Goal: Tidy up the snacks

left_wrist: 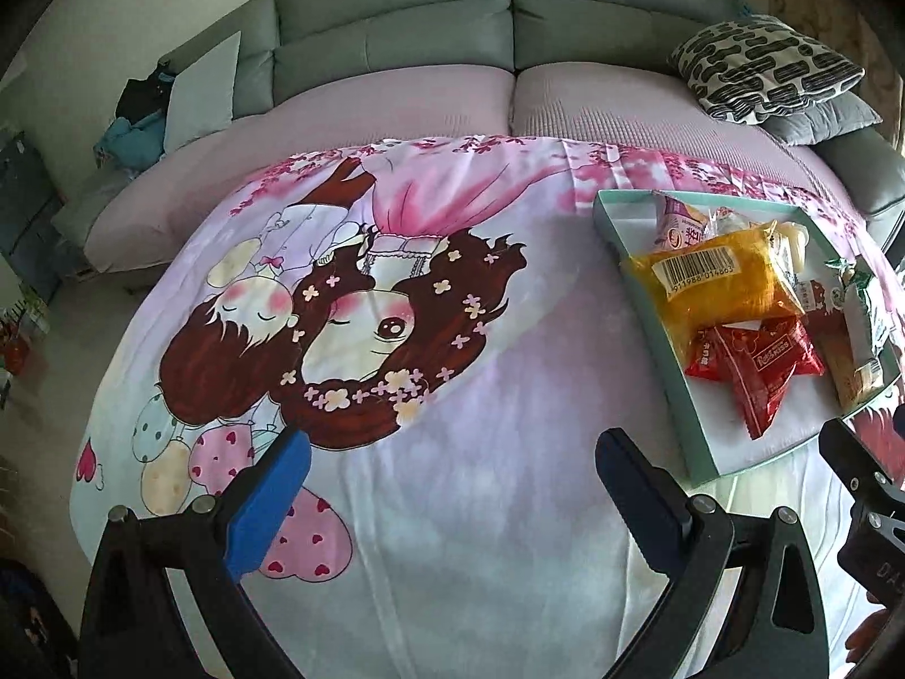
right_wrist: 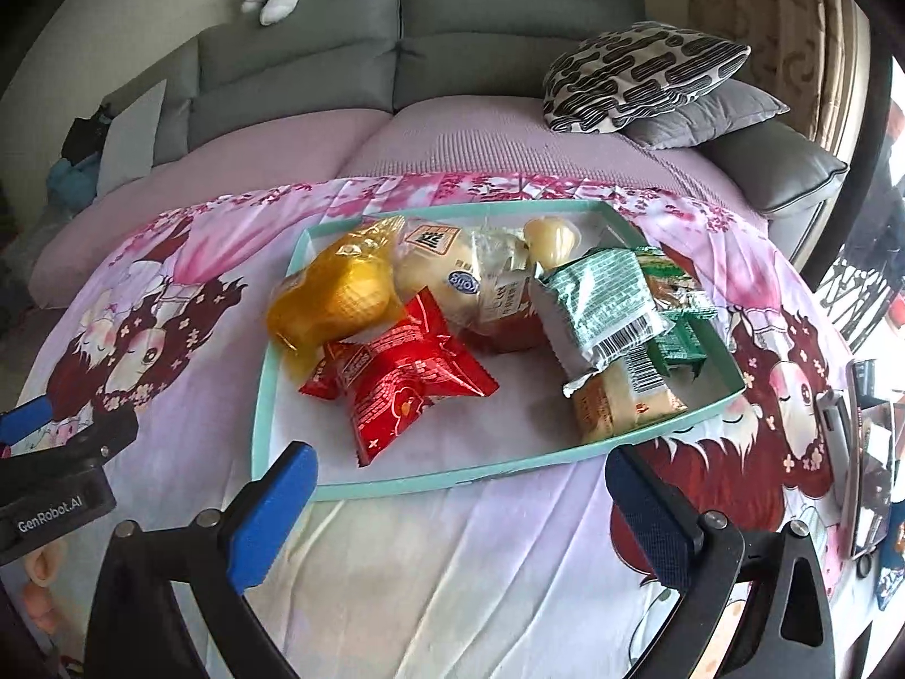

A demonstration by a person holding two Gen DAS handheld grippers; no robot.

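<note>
Lying just beyond the spread right tool (right_wrist: 452,503), tray (right_wrist: 430,484) holds snacks (right_wrist: 396,379).

Soft daylight from my right, window (right_wrist: 882,260) blown out, mild glare on snack wrappers (right_wrist: 599,305), strong fisheye bending and dark vignette at edges, centre fairly sharp

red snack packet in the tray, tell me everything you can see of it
The red snack packet is a glossy, puffed foil pillow pack with crimped ends, white print and small flower marks. It lies flat and sealed on the white floor of the teal tray, near its front left. The yellow packet overlaps its far end. Neither gripper touches it.
</note>
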